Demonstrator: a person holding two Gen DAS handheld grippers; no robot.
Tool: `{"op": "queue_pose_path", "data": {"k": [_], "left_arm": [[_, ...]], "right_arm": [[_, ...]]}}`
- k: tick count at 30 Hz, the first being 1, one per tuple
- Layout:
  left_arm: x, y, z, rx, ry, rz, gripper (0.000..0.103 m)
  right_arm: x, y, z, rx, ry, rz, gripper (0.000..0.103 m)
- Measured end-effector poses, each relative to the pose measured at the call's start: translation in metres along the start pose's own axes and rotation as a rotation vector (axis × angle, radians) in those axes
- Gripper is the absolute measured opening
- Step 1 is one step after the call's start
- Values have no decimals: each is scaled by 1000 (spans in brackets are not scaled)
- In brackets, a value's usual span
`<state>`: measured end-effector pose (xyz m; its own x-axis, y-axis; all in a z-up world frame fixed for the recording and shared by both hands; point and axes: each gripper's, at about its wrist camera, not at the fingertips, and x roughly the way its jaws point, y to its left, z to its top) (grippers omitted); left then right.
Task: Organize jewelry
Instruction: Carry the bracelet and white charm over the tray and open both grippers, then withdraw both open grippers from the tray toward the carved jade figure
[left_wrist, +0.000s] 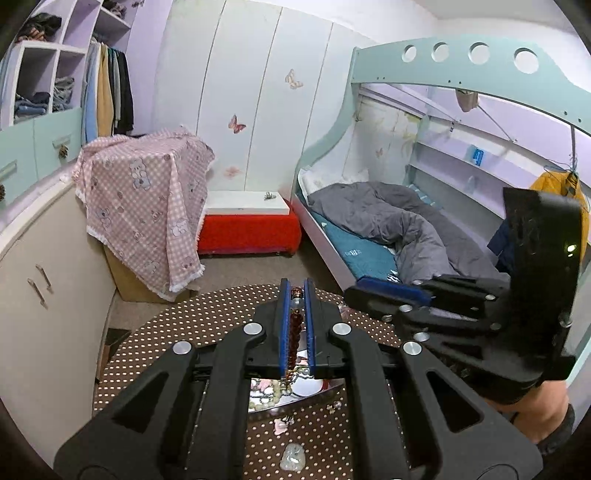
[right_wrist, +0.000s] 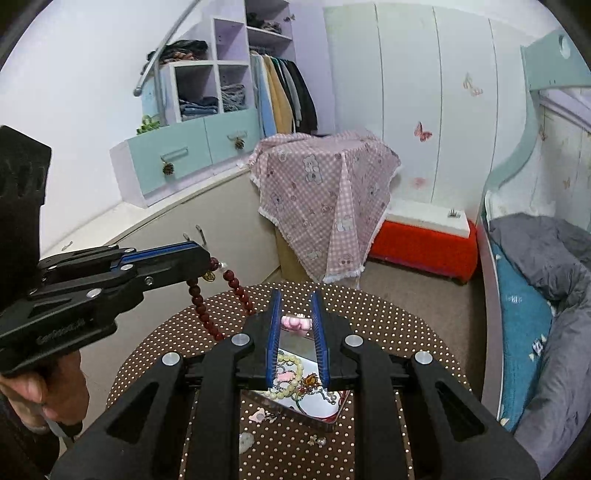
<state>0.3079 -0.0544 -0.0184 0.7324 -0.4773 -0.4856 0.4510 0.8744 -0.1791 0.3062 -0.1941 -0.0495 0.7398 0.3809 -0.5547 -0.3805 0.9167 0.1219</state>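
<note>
My left gripper (left_wrist: 295, 284) is shut on a string of dark red beads (left_wrist: 295, 328). In the right wrist view the beads (right_wrist: 197, 295) hang as a loop from the left gripper (right_wrist: 208, 264), raised above the round dotted table (right_wrist: 388, 325). My right gripper (right_wrist: 295, 295) has its pads a little apart, and a small pink ornament (right_wrist: 295, 323) fills the gap near the tips. It reaches in from the right (left_wrist: 349, 293) in the left wrist view. Below both lies a mirrored tray (right_wrist: 325, 417) with pale bead bracelets and chains.
Loose pieces lie on the cloth near the tray: a pale jade pendant (left_wrist: 291, 456) and a pink clip (right_wrist: 258, 415). A bed (left_wrist: 388, 229) stands to the right and a cream cabinet (right_wrist: 166, 236) to the left. A cloth-draped box (right_wrist: 325, 199) and a red bench (right_wrist: 424, 243) stand beyond.
</note>
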Motion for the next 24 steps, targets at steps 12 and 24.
{"op": "queue_pose_path", "data": {"k": [12, 24], "left_arm": [[22, 30, -5, -97, 20, 117, 97], [-23, 40, -21, -85, -60, 258, 97]], "right_arm": [[24, -35, -15, 179, 34, -43, 94], [-3, -44, -20, 219, -8, -104, 95]]}}
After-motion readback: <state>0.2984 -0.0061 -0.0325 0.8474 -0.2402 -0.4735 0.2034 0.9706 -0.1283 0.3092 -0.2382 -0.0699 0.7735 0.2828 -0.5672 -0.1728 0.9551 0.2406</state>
